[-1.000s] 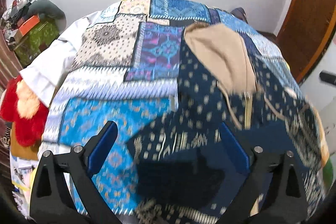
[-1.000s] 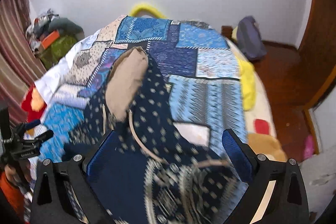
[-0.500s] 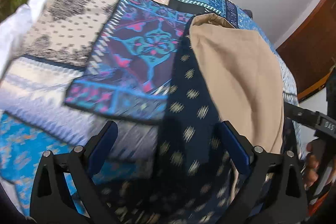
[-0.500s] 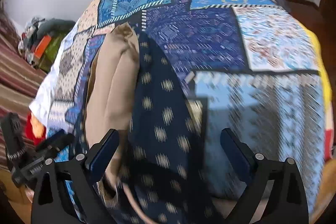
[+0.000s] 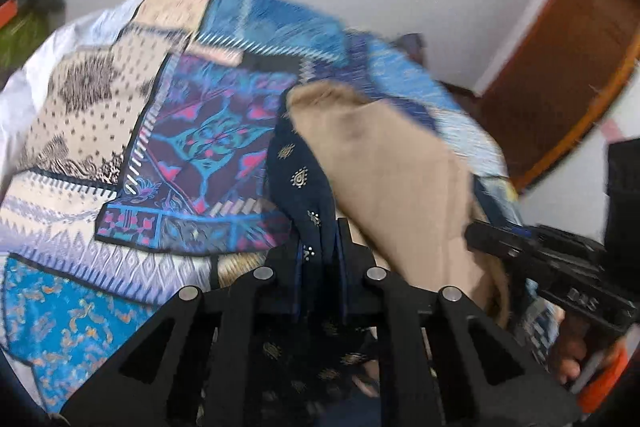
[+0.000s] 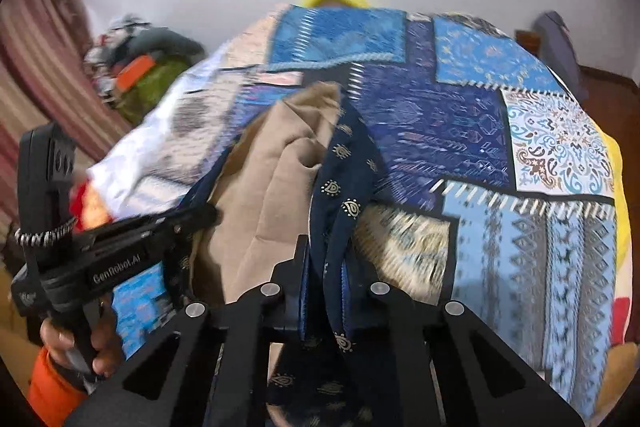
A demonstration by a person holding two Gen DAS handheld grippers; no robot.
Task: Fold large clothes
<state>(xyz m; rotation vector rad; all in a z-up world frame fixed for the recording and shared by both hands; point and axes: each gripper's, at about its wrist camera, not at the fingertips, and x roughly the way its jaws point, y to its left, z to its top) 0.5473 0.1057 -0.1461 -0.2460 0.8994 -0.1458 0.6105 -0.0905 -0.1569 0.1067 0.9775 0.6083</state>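
Grippers, left (image 5: 318, 247) still closing, right (image 6: 326, 259) clamped, pinch soft navy patterned hoodie (image 6: 344, 163)

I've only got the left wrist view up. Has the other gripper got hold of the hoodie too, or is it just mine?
Observer: The right gripper is shut on the navy patterned hoodie, pinching a fold of the navy edge beside the tan hood lining.
Operator: What's on that side of the bed? I can't see past the hood.
Observer: Bare patchwork bedspread; a white paisley panel lies right of the hood, with nothing on it.
Operator: Anything beyond the bed's far right corner?
Observer: A dark purplish bundle sits there against the wall; it is too blurred to say what it is.
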